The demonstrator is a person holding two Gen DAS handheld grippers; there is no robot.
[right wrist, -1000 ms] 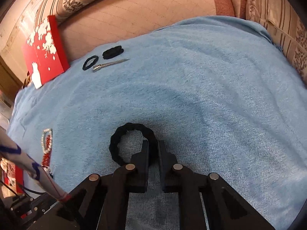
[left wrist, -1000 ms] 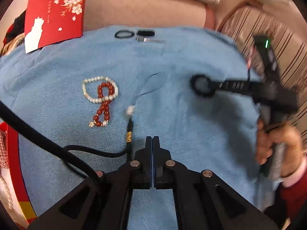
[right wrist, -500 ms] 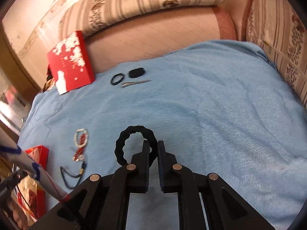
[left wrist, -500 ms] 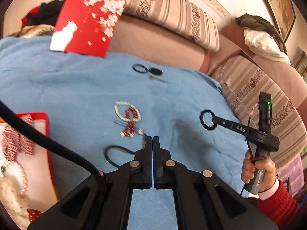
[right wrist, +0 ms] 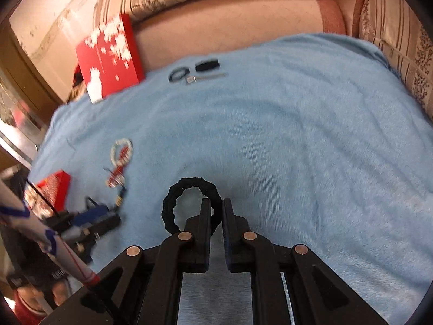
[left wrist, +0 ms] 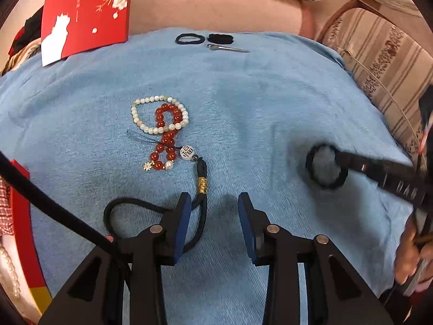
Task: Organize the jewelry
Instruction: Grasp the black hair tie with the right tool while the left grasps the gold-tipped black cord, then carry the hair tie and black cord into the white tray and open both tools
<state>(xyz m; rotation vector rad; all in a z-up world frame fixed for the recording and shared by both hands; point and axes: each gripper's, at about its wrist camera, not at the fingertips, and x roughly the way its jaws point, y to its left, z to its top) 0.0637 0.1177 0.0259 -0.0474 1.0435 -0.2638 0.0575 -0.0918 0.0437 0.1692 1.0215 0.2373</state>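
My left gripper (left wrist: pixel 213 203) is open, low over the blue cloth (left wrist: pixel 257 103). A black cord necklace (left wrist: pixel 151 211) with a gold bead and a white pendant (left wrist: pixel 187 152) lies on the cloth, its loop passing under the left finger. Beyond it lie a white pearl bracelet (left wrist: pixel 140 119) and a red bead bracelet (left wrist: pixel 166 135), overlapping. My right gripper (right wrist: pixel 215 203) is shut on a black twisted hair ring (right wrist: pixel 173 203) and holds it just above the cloth; the ring also shows in the left wrist view (left wrist: pixel 326 166).
A thin black hair tie (left wrist: pixel 189 38), a black scrunchie (left wrist: pixel 220 38) and a metal hair clip (left wrist: pixel 227 48) lie at the cloth's far edge. A red card with white blossoms (left wrist: pixel 86 13) leans behind. A red jewelry box (left wrist: pixel 24 230) sits at left. Striped sofa cushions surround.
My left gripper has opened and dropped low toward the cloth, leaving the black cord necklace lying there. My right gripper still holds the black ring and has shifted slightly.
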